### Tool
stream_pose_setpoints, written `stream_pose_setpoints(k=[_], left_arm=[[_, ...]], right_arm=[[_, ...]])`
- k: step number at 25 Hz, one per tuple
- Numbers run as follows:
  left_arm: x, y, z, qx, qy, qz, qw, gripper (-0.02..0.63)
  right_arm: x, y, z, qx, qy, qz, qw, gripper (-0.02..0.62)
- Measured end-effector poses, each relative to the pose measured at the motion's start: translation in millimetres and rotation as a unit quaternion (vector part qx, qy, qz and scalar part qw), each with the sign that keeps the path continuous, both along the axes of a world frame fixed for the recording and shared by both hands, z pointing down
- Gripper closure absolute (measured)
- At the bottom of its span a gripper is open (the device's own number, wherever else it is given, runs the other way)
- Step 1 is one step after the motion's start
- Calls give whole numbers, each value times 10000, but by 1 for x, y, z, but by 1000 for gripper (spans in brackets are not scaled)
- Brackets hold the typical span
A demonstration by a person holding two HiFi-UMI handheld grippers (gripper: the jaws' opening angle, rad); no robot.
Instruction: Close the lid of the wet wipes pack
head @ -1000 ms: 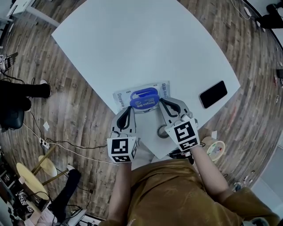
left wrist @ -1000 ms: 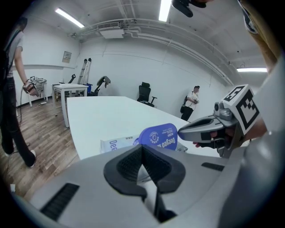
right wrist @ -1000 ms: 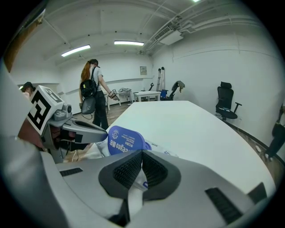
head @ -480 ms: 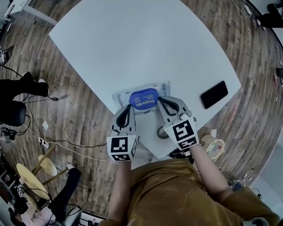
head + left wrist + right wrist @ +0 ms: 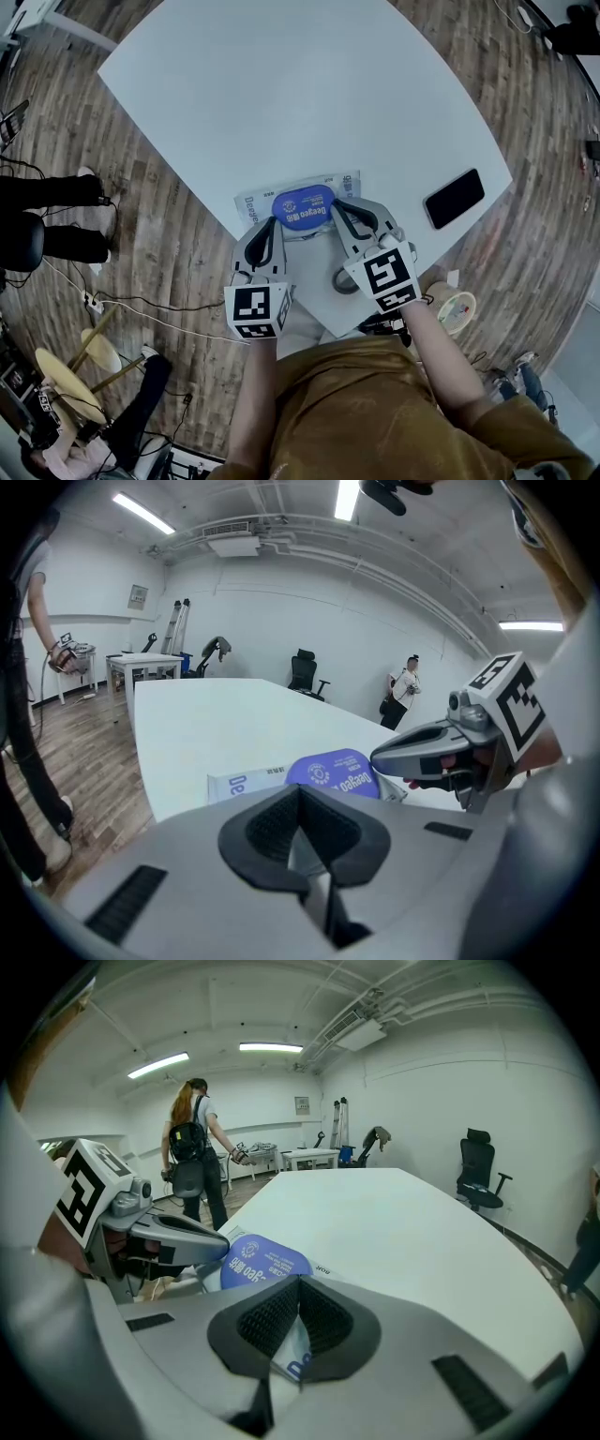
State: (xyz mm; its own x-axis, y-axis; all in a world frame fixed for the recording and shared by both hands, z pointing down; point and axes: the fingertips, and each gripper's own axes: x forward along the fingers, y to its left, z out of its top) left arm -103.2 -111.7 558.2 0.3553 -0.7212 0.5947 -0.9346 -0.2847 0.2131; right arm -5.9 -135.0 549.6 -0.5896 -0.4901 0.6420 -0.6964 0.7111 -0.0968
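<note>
wet wipes pack point(image 5: 251, 203) — lid point(image 5: 302, 206) flat | left gripper point(image 5: 271, 224), right gripper point(image 5: 338, 205) jaws together, flanking | phone point(image 5: 454, 199) apart

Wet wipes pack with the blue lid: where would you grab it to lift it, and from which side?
Probably one short end's thin edge, approached low from that side. The white wet wipes pack lies flat on the white table, so its broad top offers nothing to pinch, and the blue oval lid fills its middle.
</note>
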Motion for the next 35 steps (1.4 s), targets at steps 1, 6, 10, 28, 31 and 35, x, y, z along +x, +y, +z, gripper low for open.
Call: stream_pose_setpoints(k=[1, 6, 10, 28, 31, 35], left_arm=[[0, 0, 1, -2, 1, 1, 10000, 609], [2, 0, 1, -4, -60, 21, 10000, 609], [1, -1, 1, 9, -138, 49, 9999, 609], [2, -1, 7, -82, -340, 124, 9993, 609], [4, -1, 5, -32, -467, 216, 9987, 609], [3, -4, -3, 107, -642, 353, 9973, 609]], right_arm=[[0, 0, 1, -3, 3, 0, 10000, 586], [1, 0, 2, -14, 23, -8, 10000, 586], [0, -1, 2, -18, 44, -12, 10000, 586], [-4, -2, 8, -94, 156, -81, 9998, 586], [-3, 0, 13, -113, 318, -139, 9993, 586], [-4, -1, 18, -204, 510, -167, 9984, 586]])
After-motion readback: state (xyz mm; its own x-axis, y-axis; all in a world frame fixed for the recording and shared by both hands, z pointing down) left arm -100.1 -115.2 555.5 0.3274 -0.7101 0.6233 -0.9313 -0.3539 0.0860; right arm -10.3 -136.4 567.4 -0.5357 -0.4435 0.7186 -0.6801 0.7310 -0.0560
